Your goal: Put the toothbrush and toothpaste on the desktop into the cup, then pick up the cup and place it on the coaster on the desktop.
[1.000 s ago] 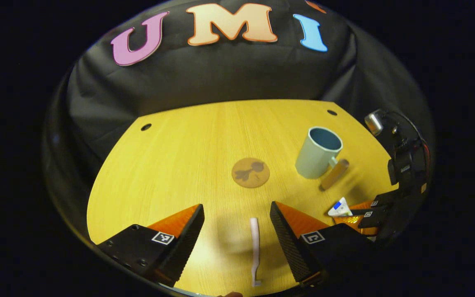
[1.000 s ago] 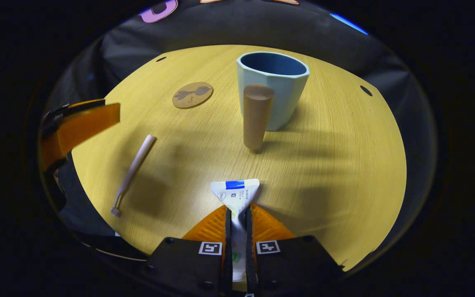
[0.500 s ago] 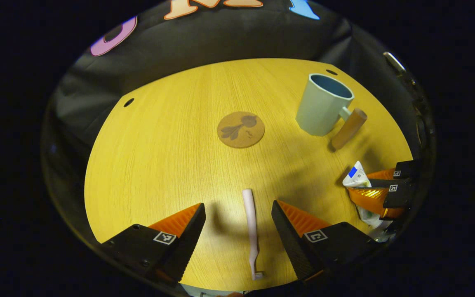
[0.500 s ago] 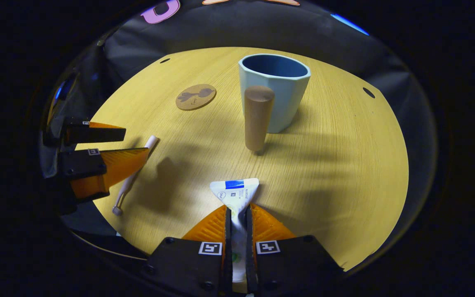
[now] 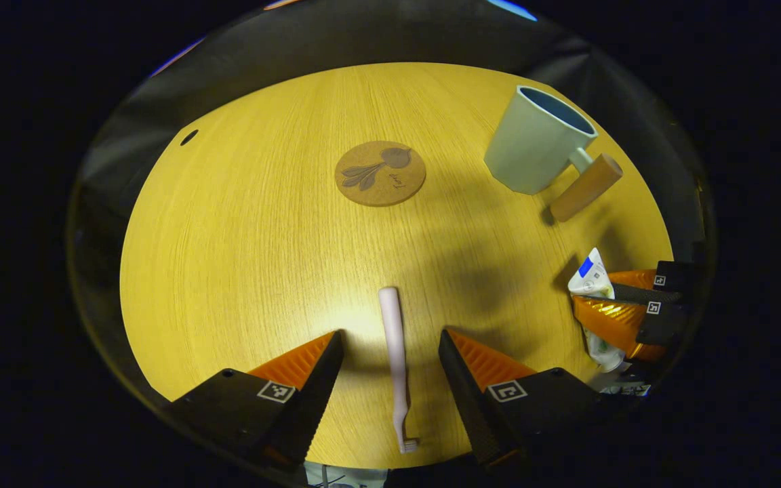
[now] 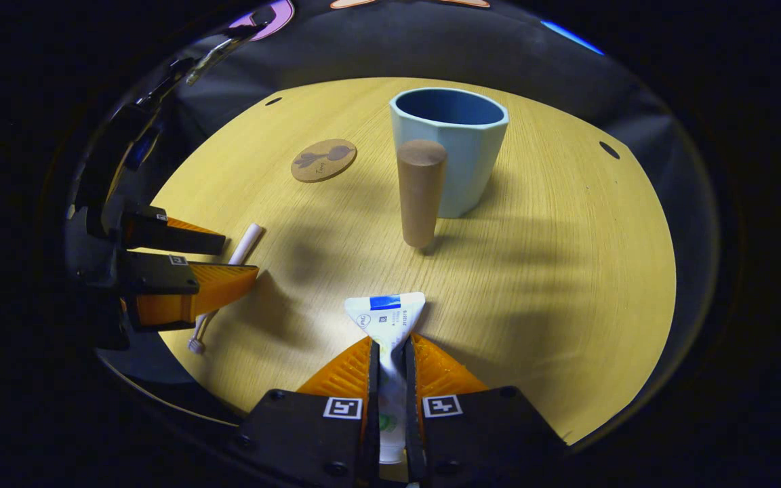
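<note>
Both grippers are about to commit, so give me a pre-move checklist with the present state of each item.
1. Toothbrush lies flat between the open jaws of the left gripper: ok.
2. Left jaws closed on the toothbrush: not ok, gaps on both sides.
3. Right gripper shut on the toothpaste: ok.
4. Cup upright, mouth open: ok.
5. Coaster bare: ok.
6. Toothpaste lifted off the desktop: cannot tell.
</note>
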Tool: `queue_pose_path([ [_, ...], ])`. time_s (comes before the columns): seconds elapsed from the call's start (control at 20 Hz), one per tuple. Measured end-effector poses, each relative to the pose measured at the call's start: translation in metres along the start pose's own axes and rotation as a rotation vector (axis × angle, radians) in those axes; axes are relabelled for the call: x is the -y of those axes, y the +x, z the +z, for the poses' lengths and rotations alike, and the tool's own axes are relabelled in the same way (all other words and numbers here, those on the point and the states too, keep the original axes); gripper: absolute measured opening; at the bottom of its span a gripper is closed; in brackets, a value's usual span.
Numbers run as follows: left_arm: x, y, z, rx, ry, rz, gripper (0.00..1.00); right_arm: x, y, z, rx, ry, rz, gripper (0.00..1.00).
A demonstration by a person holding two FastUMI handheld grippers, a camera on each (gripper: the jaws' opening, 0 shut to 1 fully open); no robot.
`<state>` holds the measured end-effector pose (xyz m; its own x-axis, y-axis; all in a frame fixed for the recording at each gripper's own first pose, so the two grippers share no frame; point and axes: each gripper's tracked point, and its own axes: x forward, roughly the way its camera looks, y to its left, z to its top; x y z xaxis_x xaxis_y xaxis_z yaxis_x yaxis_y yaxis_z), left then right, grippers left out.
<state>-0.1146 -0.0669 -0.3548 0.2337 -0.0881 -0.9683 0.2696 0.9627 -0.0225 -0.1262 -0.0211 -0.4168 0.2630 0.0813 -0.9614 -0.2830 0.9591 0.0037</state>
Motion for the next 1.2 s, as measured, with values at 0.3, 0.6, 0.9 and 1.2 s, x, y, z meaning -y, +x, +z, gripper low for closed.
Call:
queue_pose_path([
  [0.3, 0.0042, 0.0015, 0.0012, -0.098, 0.035, -0.008, 0.7, -0.0005, -0.0007, 0.0002, -0.004, 0.001, 0.005, 0.18],
  [0.6, 0.0033, 0.0019, 0.0059, -0.078, 0.027, -0.032, 0.07, -0.0001, -0.0005, 0.0003, -0.003, -0.003, -0.006, 0.18],
  [0.9, 0.0043, 0.0001, 0.0075, -0.026, 0.054, -0.051, 0.0, 0.0002, -0.0009, 0.0002, -0.004, -0.027, -0.03, 0.18],
  [1.2, 0.0063, -0.0008, 0.0072, 0.023, 0.044, -0.083, 0.0, 0.0011, -0.0008, -0.0005, -0.026, -0.038, -0.032, 0.18],
])
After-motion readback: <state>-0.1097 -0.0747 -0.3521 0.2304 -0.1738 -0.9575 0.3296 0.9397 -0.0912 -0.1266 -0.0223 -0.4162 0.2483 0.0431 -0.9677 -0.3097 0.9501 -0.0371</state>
